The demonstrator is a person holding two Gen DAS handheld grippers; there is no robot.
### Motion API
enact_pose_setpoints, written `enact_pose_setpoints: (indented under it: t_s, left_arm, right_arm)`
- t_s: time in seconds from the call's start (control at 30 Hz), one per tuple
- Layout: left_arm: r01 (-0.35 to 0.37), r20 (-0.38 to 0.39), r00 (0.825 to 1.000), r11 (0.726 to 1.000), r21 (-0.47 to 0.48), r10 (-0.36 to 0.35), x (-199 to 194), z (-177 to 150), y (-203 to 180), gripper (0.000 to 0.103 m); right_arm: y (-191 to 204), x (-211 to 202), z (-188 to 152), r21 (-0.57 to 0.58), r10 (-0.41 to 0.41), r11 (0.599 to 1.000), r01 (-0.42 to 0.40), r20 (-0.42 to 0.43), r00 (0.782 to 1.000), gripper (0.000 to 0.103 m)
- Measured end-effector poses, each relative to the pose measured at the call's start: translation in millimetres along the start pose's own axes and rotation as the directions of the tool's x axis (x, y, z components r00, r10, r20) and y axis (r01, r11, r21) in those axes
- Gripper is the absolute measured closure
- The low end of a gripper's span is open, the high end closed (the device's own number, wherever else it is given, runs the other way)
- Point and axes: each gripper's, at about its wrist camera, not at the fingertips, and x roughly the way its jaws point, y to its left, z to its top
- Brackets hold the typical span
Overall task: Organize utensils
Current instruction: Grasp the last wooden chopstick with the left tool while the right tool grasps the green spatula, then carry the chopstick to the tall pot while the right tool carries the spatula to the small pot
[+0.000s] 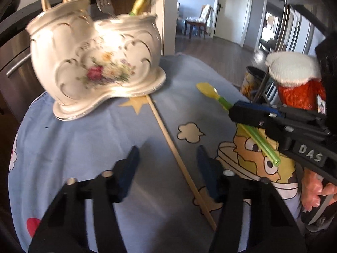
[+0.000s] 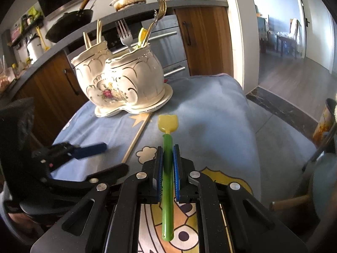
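A white floral ceramic utensil holder (image 1: 96,63) (image 2: 122,80) with two compartments stands at the table's far side. It holds chopsticks (image 2: 92,34), forks (image 2: 124,34) and a yellow-green utensil (image 2: 142,37). My right gripper (image 2: 167,149) (image 1: 233,111) is shut on a green-handled spoon with a yellow bowl (image 2: 167,130) (image 1: 207,89), held above the table. A single wooden chopstick (image 1: 179,158) (image 2: 135,137) lies on the cloth, its far end under the holder's base. My left gripper (image 1: 167,154) (image 2: 101,147) is open and empty, its fingers either side of the chopstick's near part.
The table has a blue cartoon-print cloth (image 1: 105,139). A red and white plush object (image 1: 294,80) and a printed can (image 1: 252,80) are to the right. Kitchen cabinets and a counter (image 2: 189,4) with a pan stand behind the table.
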Motion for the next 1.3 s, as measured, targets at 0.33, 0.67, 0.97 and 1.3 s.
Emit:
enact_pose_setpoints:
  t_s: [0.33, 0.67, 0.97, 1.3]
  left_arm:
    - [-0.015, -0.031, 0.999, 0.998, 0.061, 0.017, 0, 4, -5, 0.093]
    - [-0.022, -0.063, 0.998, 0.996, 0.089, 0.028, -29, -6, 33, 0.098]
    - [-0.045, -0.108, 0.993, 0.995, 0.092, 0.055, -55, -36, 77, 0.098]
    - [-0.043, -0.102, 0.994, 0.997, 0.059, 0.049, -50, -37, 76, 0.086]
  right_arm:
    - [6, 4, -4, -0.019, 0.009, 1.000, -0.009, -0.017, 1.000, 0.093]
    - [22, 14, -10, -0.090, 0.014, 0.996, -0.021, -0.082, 0.997, 0.093]
    - [44, 24, -19, -0.218, -0.033, 0.976, -0.006, -0.174, 0.984, 0.093]
    - [52, 30, -11, -0.278, -0.070, 0.961, 0.001, -0.238, 0.969, 0.083]
